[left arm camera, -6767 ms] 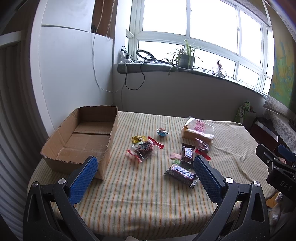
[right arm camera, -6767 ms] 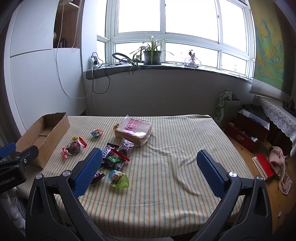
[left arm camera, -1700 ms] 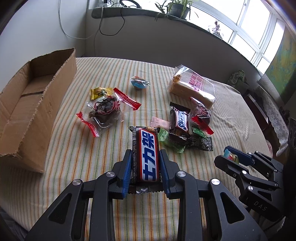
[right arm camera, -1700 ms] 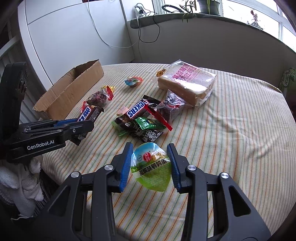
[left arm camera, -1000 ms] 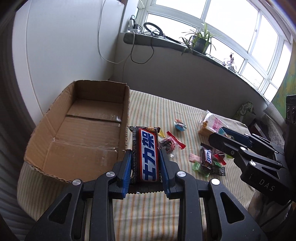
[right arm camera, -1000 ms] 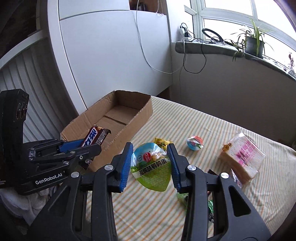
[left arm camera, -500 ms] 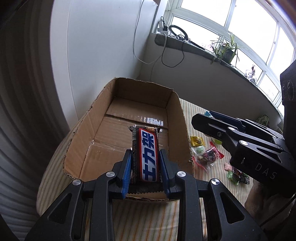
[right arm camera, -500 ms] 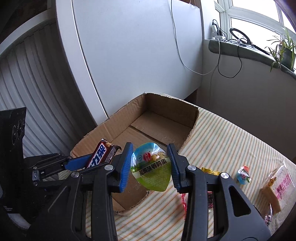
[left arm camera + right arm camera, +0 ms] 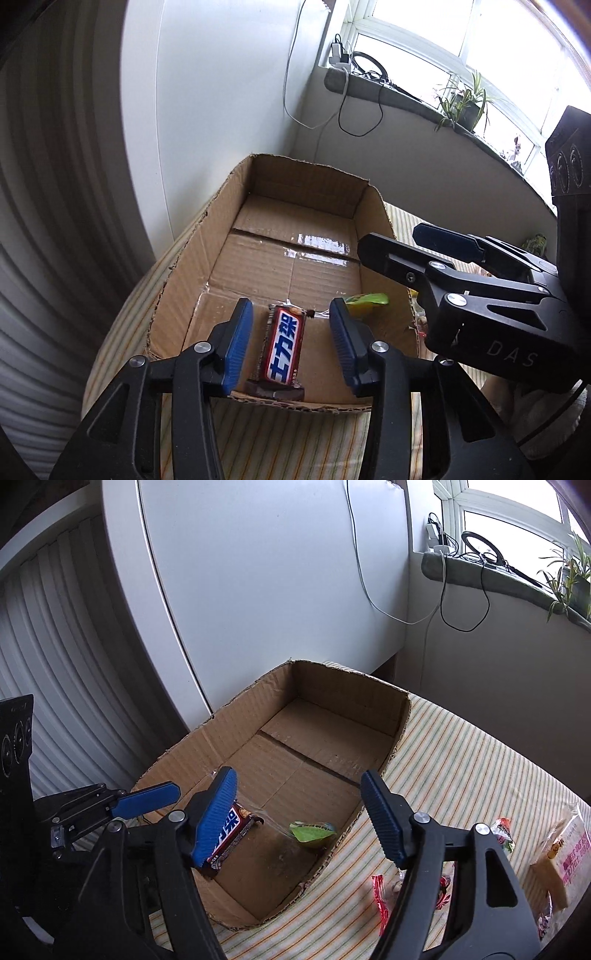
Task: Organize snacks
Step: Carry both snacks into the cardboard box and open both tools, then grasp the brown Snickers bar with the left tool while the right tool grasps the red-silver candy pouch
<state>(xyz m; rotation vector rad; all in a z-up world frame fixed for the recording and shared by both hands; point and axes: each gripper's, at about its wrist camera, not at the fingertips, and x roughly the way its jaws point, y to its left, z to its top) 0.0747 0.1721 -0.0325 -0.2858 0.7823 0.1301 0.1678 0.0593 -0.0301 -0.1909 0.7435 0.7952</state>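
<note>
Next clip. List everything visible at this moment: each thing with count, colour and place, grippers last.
Cardboard box: one, brown, on the striped tablecloth by the white wall.
Snickers bar: one, red-blue-white wrapper, inside the box at its near end.
Green snack pack: one, inside the box near its right wall.
Bread loaf bag: one, clear with pink print, on the cloth at right.
Striped tablecloth: one, cream with stripes, under all.
Left gripper: blue pads, open above the bar.
Right gripper: blue pads, open above the box.
</note>
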